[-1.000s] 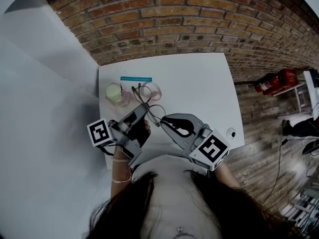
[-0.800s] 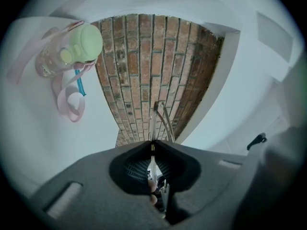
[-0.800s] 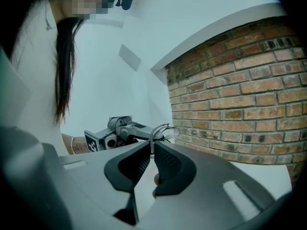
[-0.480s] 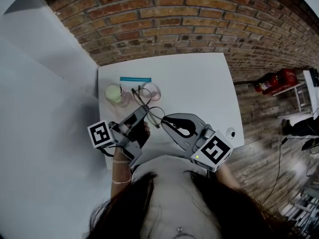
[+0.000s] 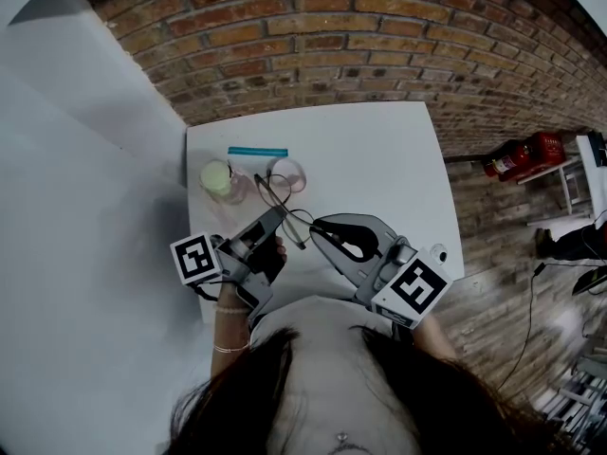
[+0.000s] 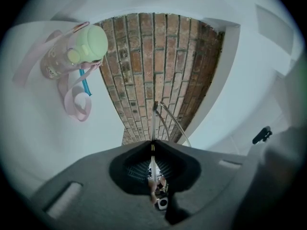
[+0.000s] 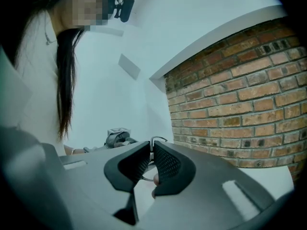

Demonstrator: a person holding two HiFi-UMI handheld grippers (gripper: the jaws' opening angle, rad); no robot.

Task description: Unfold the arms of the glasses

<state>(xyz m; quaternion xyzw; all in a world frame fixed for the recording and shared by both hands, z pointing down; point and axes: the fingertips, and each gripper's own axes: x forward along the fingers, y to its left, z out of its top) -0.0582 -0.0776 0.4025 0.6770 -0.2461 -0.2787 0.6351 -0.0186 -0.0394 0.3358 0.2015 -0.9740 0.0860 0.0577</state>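
Observation:
Thin wire-framed glasses [image 5: 292, 214] hang above the front of the white table [image 5: 379, 159], held between both grippers. In the head view my left gripper [image 5: 279, 213] comes in from the lower left, my right gripper [image 5: 312, 228] from the lower right, tips a short way apart. Along the left gripper view, the jaws [image 6: 152, 145] are shut on a thin wire of the glasses [image 6: 155, 121], which rises past the tips with a second wire curving right. My right gripper [image 7: 151, 150] is shut on another thin part of the glasses [image 7: 158, 139].
A clear bottle with a green lid [image 5: 218, 176] and pink strap [image 5: 287, 172] lies at the table's far left, a teal bar [image 5: 258, 151] behind it. A brick wall [image 5: 360, 45] backs the table. A red object [image 5: 522, 154] sits on the floor, right.
My right gripper has shifted a little to the right and its marker cube has turned. The glasses and my left gripper have barely moved.

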